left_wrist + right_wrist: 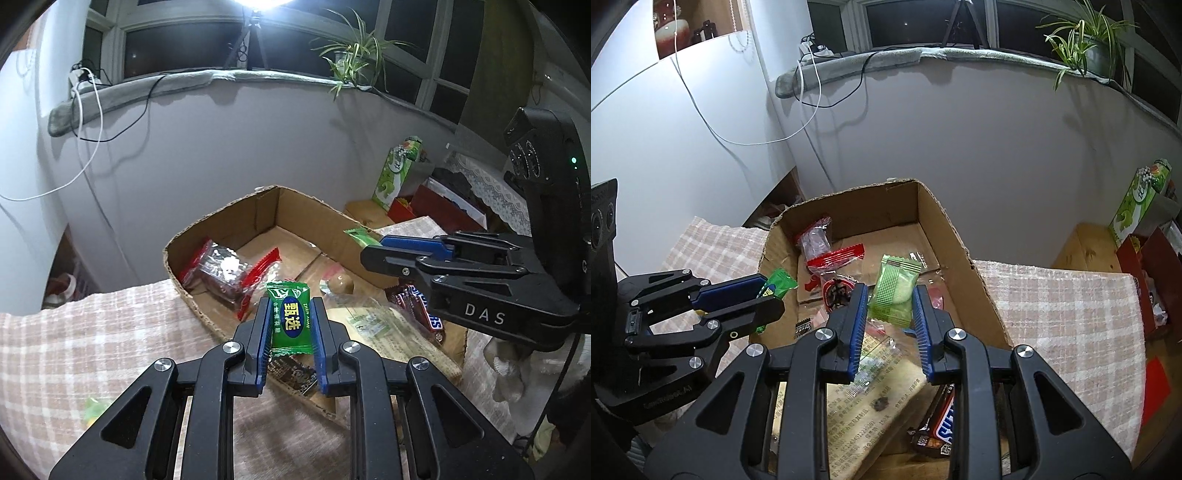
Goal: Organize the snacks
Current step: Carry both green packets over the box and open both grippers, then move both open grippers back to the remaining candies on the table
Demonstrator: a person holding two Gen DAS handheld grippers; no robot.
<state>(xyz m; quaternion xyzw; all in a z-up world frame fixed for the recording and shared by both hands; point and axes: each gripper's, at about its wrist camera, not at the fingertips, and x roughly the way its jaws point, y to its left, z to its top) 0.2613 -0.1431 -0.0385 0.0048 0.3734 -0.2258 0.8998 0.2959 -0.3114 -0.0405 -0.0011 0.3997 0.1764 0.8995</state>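
Several snacks lie in the cardboard box (964, 243): red-wrapped packets (827, 247) and a Snickers bar (942, 424). Above it, left gripper (290, 317) clamps a green candy (290, 319); right gripper (889, 306) pinches a pale green packet (895, 288).

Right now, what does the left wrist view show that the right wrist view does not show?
Only the left wrist view shows the printed front of the green candy, gripped by the left gripper.

Only the right wrist view shows the full face of the pale green wafer pack, held by the right gripper.

Both show the cardboard box, the red-ended snack packet inside it, the Snickers bar and the potted plant.
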